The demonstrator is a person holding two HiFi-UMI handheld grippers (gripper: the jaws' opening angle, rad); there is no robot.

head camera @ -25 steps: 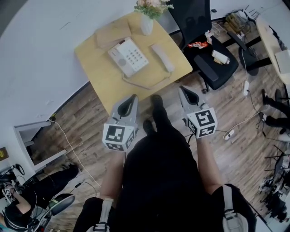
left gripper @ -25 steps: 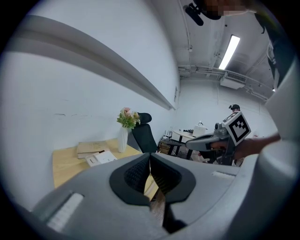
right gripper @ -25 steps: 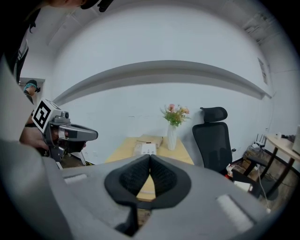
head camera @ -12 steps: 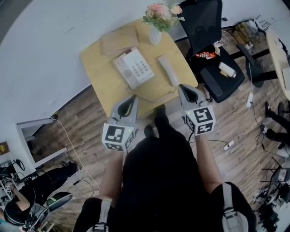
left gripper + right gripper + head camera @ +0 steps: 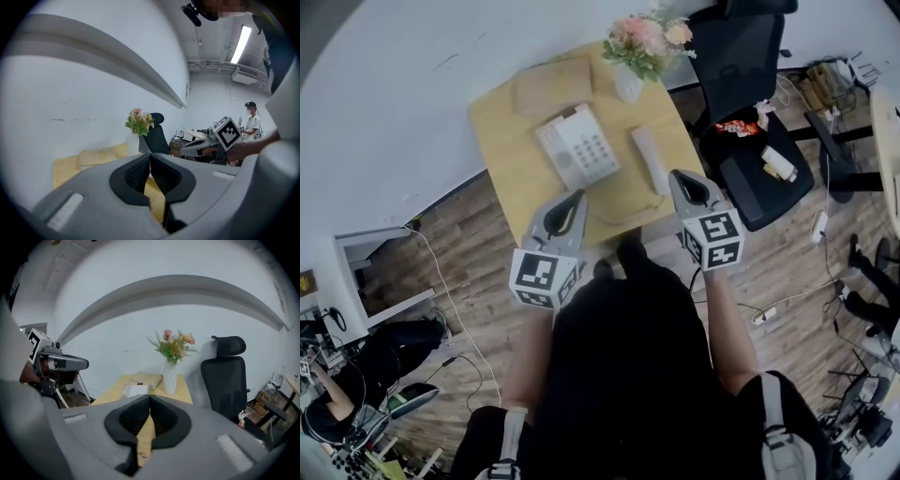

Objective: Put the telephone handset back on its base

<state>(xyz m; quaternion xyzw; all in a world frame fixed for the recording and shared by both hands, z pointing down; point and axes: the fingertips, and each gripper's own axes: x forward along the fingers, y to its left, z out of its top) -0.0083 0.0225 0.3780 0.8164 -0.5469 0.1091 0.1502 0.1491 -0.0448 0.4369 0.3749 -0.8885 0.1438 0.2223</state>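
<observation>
nearest the camera, the person's two forearms reach forward, each hand carrying a gripper with a marker cube on its back. the left gripper (image 5: 575,197) has its jaws pressed together with nothing between them, as its own view shows (image 5: 149,155). the right gripper (image 5: 677,176) is likewise closed and empty, its dark pads meeting along one line (image 5: 149,397). the two are held side by side and apart, both angled a little downward, and the person's shoes (image 5: 626,255) show on the wooden floor (image 5: 478,253) between and below them.

both tips lie over the near edge of the pale yellow table (image 5: 508,178) in the head view. the handset (image 5: 650,161) lies on the tabletop just ahead of the right gripper and slightly to its left, off its cradle, with neither gripper touching it. the telephone base (image 5: 578,147), white with a keypad, sits straight ahead of the left gripper and to the left of the handset, near it but not touching.

beyond the base, further ahead of the left gripper, lies a flat tan pad (image 5: 551,86). ahead of the right gripper, past the handset, stands a white vase (image 5: 628,84) with pink flowers (image 5: 649,36) at the table's far corner. to the right of the right gripper and further off is a black office chair (image 5: 741,56) with a red packet (image 5: 737,127) on its seat. a white wall (image 5: 384,94) stands behind the table.
</observation>
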